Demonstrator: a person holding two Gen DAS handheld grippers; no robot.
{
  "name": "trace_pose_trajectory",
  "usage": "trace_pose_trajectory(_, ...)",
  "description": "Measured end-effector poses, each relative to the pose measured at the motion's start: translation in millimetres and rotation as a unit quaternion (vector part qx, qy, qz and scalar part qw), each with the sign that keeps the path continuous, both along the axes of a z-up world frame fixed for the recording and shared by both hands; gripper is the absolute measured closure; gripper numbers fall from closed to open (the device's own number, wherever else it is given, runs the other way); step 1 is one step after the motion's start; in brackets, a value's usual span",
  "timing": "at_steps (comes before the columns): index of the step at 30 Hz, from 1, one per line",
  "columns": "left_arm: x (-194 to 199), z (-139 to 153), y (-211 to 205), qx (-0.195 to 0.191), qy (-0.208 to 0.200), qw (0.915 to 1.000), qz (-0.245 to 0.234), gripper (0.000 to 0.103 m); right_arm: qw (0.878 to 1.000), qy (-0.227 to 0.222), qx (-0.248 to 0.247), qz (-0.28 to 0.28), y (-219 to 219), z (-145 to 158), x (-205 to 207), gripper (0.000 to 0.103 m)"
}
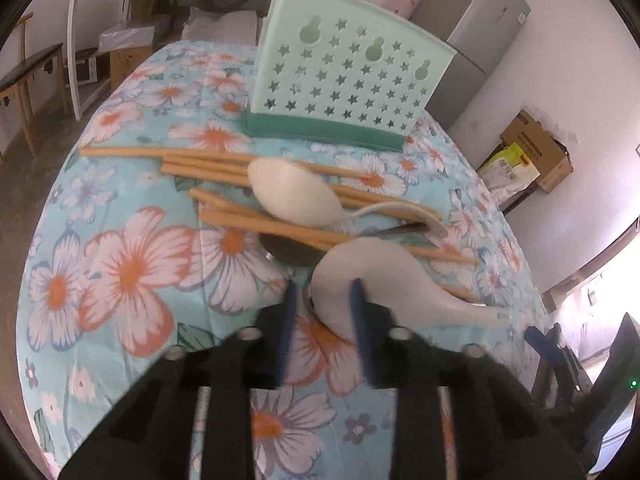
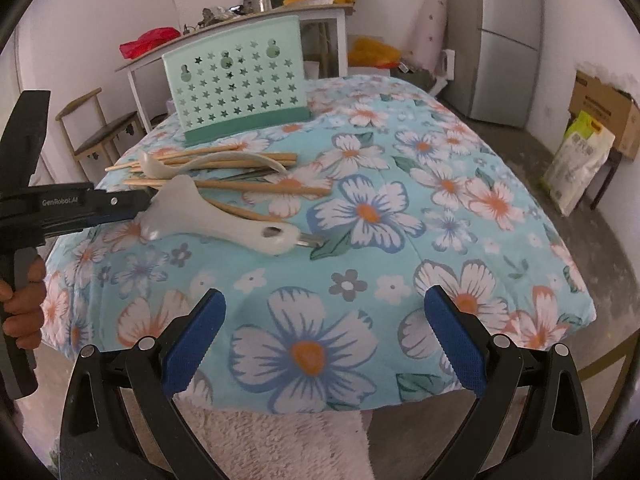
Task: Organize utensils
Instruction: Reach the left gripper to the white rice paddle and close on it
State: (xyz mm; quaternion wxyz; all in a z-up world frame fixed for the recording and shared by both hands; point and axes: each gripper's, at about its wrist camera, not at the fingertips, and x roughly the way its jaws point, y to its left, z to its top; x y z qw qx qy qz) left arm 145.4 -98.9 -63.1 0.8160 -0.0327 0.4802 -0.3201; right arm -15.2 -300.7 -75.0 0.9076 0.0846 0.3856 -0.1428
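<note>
Two white ceramic spoons lie on a heap of several wooden chopsticks (image 1: pixel 208 162) (image 2: pixel 260 186) on the flowered tablecloth. My left gripper (image 1: pixel 324 286) (image 2: pixel 138 205) is shut on the bowl rim of the near white spoon (image 1: pixel 396 276) (image 2: pixel 224 228), one blue finger over the bowl, the other outside it. The far white spoon (image 1: pixel 294 196) (image 2: pixel 200 164) lies free, bowl down. A dark metal spoon (image 1: pixel 288 250) is partly hidden under the chopsticks. Behind stands the mint-green utensil holder (image 1: pixel 344 80) (image 2: pixel 240 88) with star holes. My right gripper (image 2: pixel 324 332) hovers open and empty over the table's near edge.
A person's hand (image 2: pixel 24 300) holds the left gripper's handle at the left. The tablecloth (image 2: pixel 440 208) drops off at the right and near edges. Around the table are a chair (image 2: pixel 104 132), a side table (image 2: pixel 248 20), a fridge (image 2: pixel 508 40) and cardboard boxes (image 2: pixel 608 108).
</note>
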Motion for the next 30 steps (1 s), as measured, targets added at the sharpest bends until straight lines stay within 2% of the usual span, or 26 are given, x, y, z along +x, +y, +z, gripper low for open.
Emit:
trace_pose_trajectory(4, -1.4, -2.3, 6.6, -0.008, 0.018, 0.9998, 0.005, 0.097, 1.000, -0.001, 0.002, 0.000, -0.1, 0.1, 0.1, 0.008)
trace_pose_trajectory(8, -7.9, -2.4, 9.7, -0.014, 0.025, 0.9996, 0.006, 0.100, 1.000, 0.000, 0.003, 0.001, 0.2, 1.2, -0.4, 0.008)
trace_pose_trajectory(10, -12.2, 1.5, 11.6, -0.009, 0.008, 0.9999, 0.010, 0.100, 1.000, -0.001, 0.003, 0.001, 0.0, 1.4, -0.3, 0.008)
trace_pose_trajectory(11, -13.5, 3.5, 12.2, -0.007, -0.005, 0.9999, 0.015, 0.098, 1.000, -0.001, 0.003, 0.001, -0.2, 1.5, 0.0, 0.008)
trace_pose_trajectory(12, -13.2, 4.5, 13.1, -0.008, -0.009, 0.9998, 0.017, 0.086, 1.000, 0.000, 0.003, 0.001, -0.2, 1.4, 0.2, 0.008)
trace_pose_trajectory(13, -10.2, 3.6, 13.5, -0.010, -0.002, 0.9998, 0.018, 0.069, 1.000, 0.000, 0.004, 0.001, -0.3, 1.3, 0.2, 0.008)
trace_pose_trajectory(14, -6.5, 2.3, 13.6, -0.015, 0.007, 0.9997, 0.019, 0.063, 1.000, 0.000, 0.004, 0.002, 0.0, 1.5, 0.0, 0.008)
trace_pose_trajectory(15, -2.5, 0.5, 13.2, -0.027, 0.019, 0.9993, 0.017, 0.061, 1.000, 0.000, 0.004, 0.002, 0.1, 1.6, 0.6, 0.008)
trace_pose_trajectory(18, 13.2, -7.2, 11.1, -0.055, 0.053, 0.9971, 0.010, 0.060, 1.000, 0.000, 0.005, 0.002, 0.5, 2.2, 1.0, 0.008)
trace_pose_trajectory(20, 24.4, -13.8, 14.2, -0.089, 0.085, 0.9923, 0.010, 0.060, 1.000, 0.000, 0.007, 0.001, 0.3, 2.0, 1.3, 0.008)
trace_pose_trajectory(23, 28.0, -17.4, 14.8, -0.117, 0.109, 0.9872, 0.001, 0.065, 1.000, 0.000, 0.009, 0.000, 0.0, 1.0, 2.3, 0.008)
trace_pose_trajectory(26, 24.3, -18.7, 18.5, -0.122, 0.109, 0.9865, -0.002, 0.077, 1.000, 0.001, 0.010, 0.000, -0.3, 0.0, 3.0, 0.008)
trace_pose_trajectory(28, 22.6, -19.9, 24.1, -0.127, 0.116, 0.9851, 0.003, 0.094, 1.000, 0.001, 0.011, 0.000, -0.7, 0.1, 3.8, 0.008)
trace_pose_trajectory(30, 20.8, -22.8, 29.6, -0.136, 0.129, 0.9823, 0.007, 0.100, 1.000, 0.000, 0.010, 0.000, -0.7, 0.0, 3.6, 0.008)
